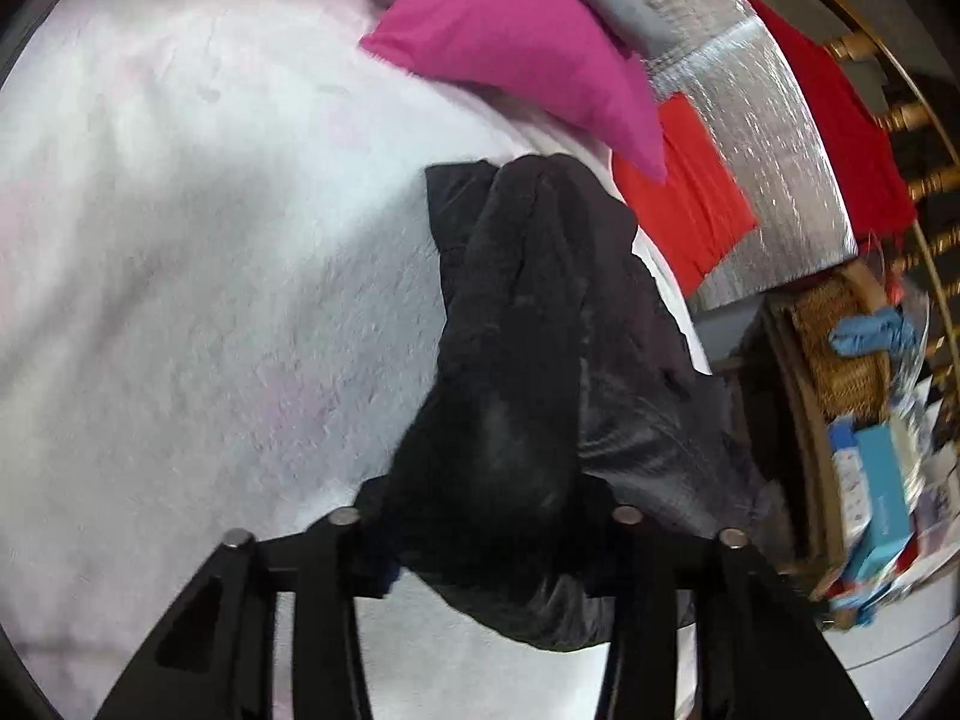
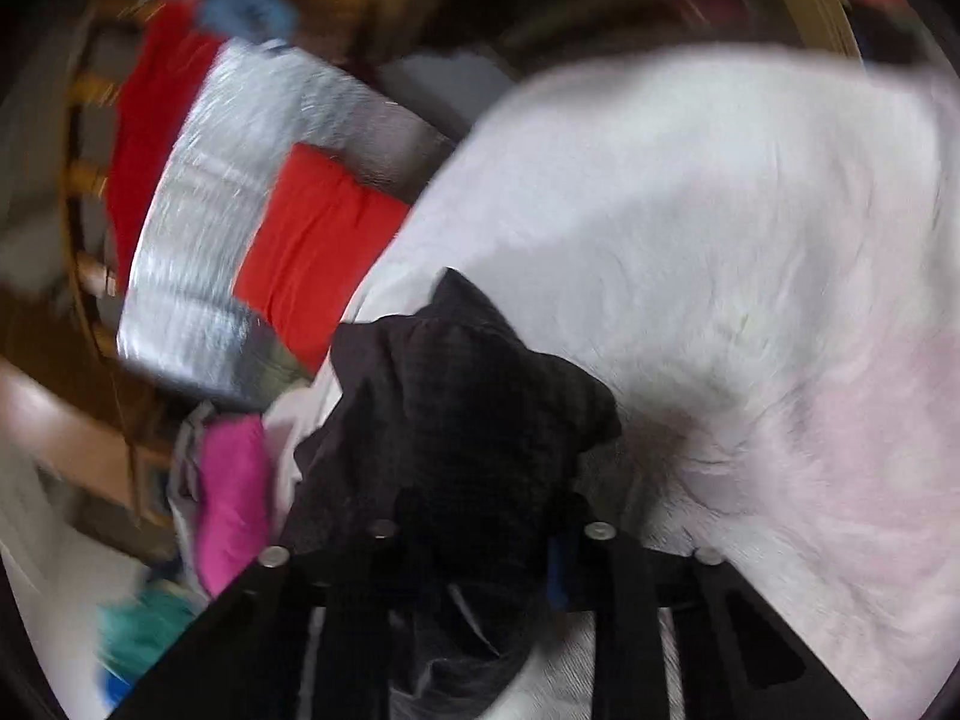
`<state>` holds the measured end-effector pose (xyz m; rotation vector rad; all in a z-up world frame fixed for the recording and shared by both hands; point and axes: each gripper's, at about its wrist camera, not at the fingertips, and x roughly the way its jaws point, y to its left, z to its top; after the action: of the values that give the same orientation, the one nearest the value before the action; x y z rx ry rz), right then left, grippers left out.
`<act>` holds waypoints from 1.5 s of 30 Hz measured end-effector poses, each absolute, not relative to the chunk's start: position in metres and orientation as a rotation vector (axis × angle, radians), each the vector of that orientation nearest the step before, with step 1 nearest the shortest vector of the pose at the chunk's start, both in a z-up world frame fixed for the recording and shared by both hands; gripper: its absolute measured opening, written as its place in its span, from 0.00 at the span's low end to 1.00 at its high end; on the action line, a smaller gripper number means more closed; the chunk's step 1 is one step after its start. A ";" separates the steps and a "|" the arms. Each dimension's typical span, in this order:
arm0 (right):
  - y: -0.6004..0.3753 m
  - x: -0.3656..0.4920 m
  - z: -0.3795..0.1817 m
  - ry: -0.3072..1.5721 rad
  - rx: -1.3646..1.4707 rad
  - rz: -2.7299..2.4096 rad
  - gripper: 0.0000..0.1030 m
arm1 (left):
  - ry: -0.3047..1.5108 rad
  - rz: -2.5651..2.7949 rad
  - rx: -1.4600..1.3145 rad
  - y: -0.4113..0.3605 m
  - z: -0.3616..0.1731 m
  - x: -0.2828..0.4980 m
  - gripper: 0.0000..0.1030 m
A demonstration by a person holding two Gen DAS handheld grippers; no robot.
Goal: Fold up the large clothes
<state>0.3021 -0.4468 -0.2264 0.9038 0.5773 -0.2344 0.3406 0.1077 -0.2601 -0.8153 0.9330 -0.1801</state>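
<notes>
A magenta pillow (image 1: 516, 54) lies at the far side of the white, fuzzy blanket (image 1: 210, 240). To its right a red cloth (image 1: 696, 192) rests on a silvery quilted cover (image 1: 774, 138). Farther right stand a wicker basket (image 1: 840, 348) and blue boxes (image 1: 882, 504).

Bedroom: white bedspread (image 1: 210, 240), pink pillow (image 1: 510, 42), wicker basket (image 1: 840, 348).

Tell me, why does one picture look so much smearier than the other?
Right wrist view: heavy motion blur, worst on the silver sheet and left background; the black garment stays fairly sharp. Left wrist view: mild blur, fisheye bending the edges, glare on the silver sheet.
</notes>
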 end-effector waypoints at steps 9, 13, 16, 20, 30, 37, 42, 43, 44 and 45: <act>-0.423 0.198 -0.226 0.615 0.871 -0.191 0.17 | 0.914 -0.202 -0.758 0.137 -0.241 0.303 0.28; -0.418 0.159 -0.236 0.649 0.864 -0.166 0.17 | 0.957 -0.236 -0.723 0.145 -0.246 0.264 0.33; -0.424 0.144 -0.245 0.731 0.918 -0.138 0.23 | 1.040 -0.204 -0.744 0.156 -0.254 0.254 0.42; -0.419 0.126 -0.230 0.894 0.854 -0.089 0.44 | 1.069 -0.162 -0.681 0.170 -0.233 0.229 0.46; -0.365 0.197 -0.139 0.841 0.543 0.093 0.77 | 0.858 -0.157 -0.319 0.121 -0.125 0.256 0.72; -0.346 0.334 -0.182 1.001 0.403 -0.059 0.77 | 1.028 -0.195 -0.250 0.050 -0.178 0.344 0.72; -0.333 0.371 -0.219 1.064 0.267 -0.086 0.78 | 1.106 -0.205 -0.194 0.024 -0.230 0.377 0.72; -0.325 0.372 -0.221 1.050 0.196 -0.098 0.70 | 1.090 -0.211 -0.171 0.021 -0.232 0.377 0.69; -0.318 0.371 -0.221 1.041 0.139 -0.102 0.52 | 1.080 -0.213 -0.162 0.018 -0.231 0.378 0.60; -0.312 0.370 -0.221 1.034 0.101 -0.104 0.42 | 1.075 -0.216 -0.162 0.017 -0.231 0.380 0.28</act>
<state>0.3700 -0.3121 -0.2206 0.1007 1.0336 -0.1042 0.3804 0.0170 -0.2305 -0.1621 1.0750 -0.2164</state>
